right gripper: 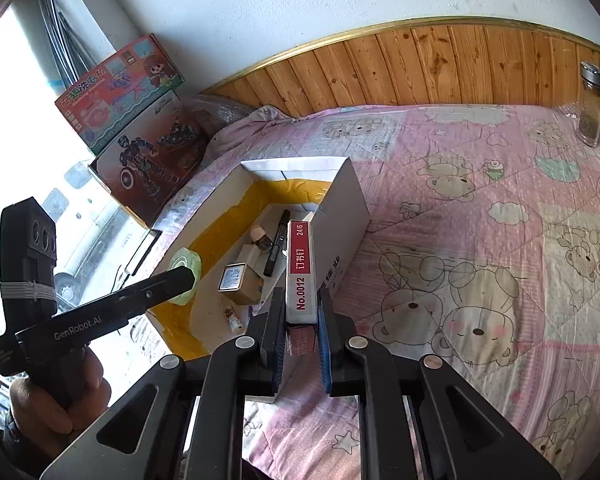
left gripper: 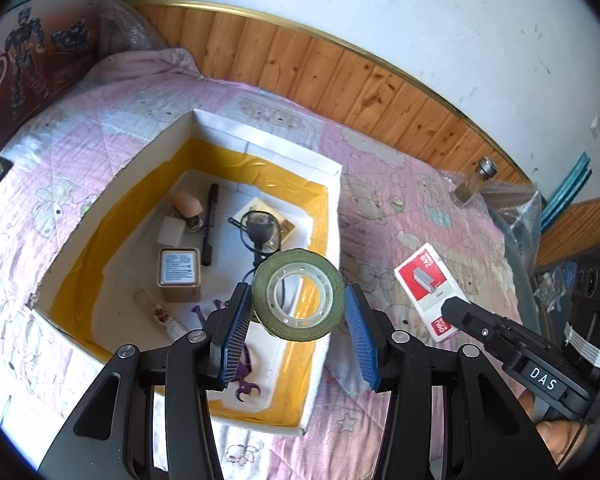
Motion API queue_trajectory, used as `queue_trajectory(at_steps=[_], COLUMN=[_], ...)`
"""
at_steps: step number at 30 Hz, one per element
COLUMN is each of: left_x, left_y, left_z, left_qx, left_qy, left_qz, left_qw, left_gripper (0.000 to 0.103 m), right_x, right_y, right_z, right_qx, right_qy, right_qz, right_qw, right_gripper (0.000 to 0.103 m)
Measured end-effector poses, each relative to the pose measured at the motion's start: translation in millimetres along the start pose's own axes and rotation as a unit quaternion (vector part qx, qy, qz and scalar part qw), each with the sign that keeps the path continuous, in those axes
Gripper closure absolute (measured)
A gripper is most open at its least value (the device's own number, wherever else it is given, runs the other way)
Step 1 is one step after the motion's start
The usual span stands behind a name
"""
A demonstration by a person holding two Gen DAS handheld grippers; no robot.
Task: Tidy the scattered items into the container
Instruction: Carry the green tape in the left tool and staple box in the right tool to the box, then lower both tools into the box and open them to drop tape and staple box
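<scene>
The white container, open-topped and lined with yellow tape, sits on the pink quilted bed, and everything here is placed from it. The left gripper is closed on a roll of green tape, its 2 blue pads pressing the roll's outer sides; the roll hangs above the container's near right corner, its hole facing the camera, partly over the opening and partly over the right wall. Below it inside the container lie a black marker, a small labelled box, a purple toy and a coiled black cable.

The right gripper is closed on a red and white staple box, held by its 2 broad faces. In the right wrist view the box's long axis points forward, away from the gripper and along the container's right wall, just outside it (the left wrist view shows its far end close over the bed, though contact cannot be told).

Judging from this, the left gripper is the nearer to a drop: a small shift toward the container's middle would clear the wall. The staple box must go leftward over that wall first, and its length looks better laid along the container's long side.
</scene>
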State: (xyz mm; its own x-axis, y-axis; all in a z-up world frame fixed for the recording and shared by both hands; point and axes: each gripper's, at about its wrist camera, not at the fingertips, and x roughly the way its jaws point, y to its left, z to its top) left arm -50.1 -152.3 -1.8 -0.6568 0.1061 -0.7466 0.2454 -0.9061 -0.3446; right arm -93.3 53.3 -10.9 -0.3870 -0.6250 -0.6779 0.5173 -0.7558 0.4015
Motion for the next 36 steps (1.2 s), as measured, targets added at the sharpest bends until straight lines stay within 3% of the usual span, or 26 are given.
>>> queue_trajectory(at_steps=[16,22,36], left_x=[-4.5,6.7,44.1], left_y=[63.9,76.8,68.0], left_z=[15.6,12.4,-0.7], left_qx=[-0.048,-0.052,-0.031], left_qy=[-0.013,0.01,0.08], left_qz=[0.028,0.034,0.002], left_qw=[0.9983,0.998,0.9963], left_gripper=[0.054,0.054,0.054], right_x=[39.8,62.9,126.2], right_y=[54.3,69.9,81.1], right_z=[20.5,25.9,47.6], right_qx=[-0.057,-0.078,-0.102], right_qy=[0.025,0.042,0.088], right_qz=[0.025,0.031,0.014], right_qw=[0.998,0.996,0.991], right_gripper=[0.088,0.088,0.088])
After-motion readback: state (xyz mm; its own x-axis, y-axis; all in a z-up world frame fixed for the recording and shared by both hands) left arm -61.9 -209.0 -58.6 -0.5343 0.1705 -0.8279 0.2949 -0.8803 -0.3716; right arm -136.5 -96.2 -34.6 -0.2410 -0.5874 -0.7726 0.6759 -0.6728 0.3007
